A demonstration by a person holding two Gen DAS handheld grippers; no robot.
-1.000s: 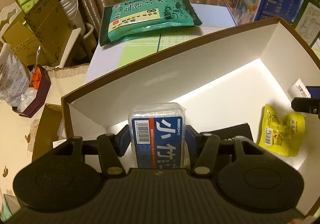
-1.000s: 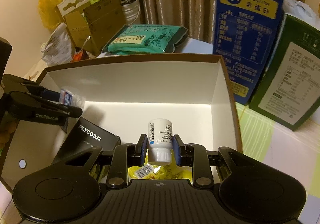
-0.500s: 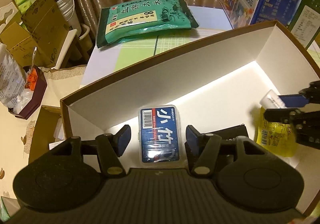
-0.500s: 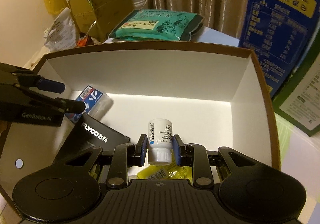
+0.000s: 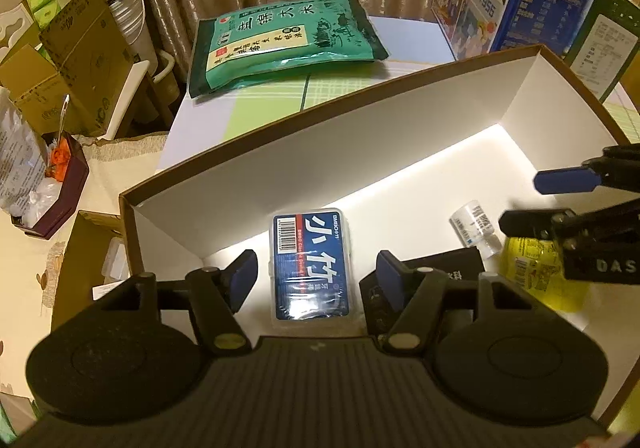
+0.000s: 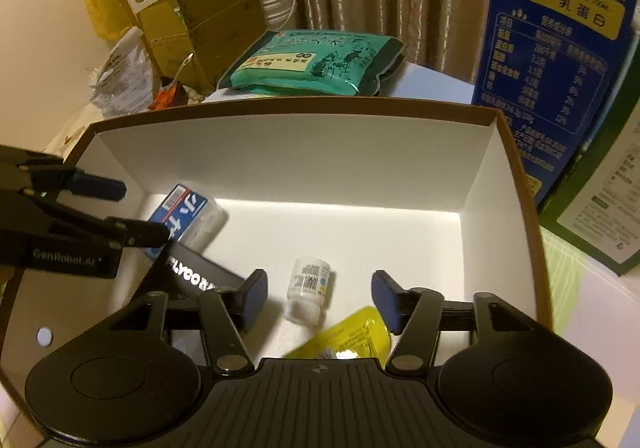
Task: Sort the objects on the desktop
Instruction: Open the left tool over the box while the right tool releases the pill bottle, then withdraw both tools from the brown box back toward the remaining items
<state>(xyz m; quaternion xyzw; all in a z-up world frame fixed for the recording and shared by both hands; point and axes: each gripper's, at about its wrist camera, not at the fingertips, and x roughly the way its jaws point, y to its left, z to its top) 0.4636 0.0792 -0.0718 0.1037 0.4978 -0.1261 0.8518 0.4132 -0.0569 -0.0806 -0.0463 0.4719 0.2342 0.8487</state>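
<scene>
A brown box with white inside holds the sorted items. My left gripper is open above a blue card pack in a clear case, which lies on the box floor; the pack also shows in the right wrist view. My right gripper is open above a small white bottle that lies on its side; the bottle also shows in the left wrist view. A black FLYCO box and a yellow packet lie in the box too.
A green rice bag lies on the table behind the box. A tall blue milk carton and a green carton stand at the right. Cardboard boxes and bags are stacked at the left.
Both grippers opened. The left one let go of the card pack, the right one let go of the white bottle, and both items now lie on the box floor.
</scene>
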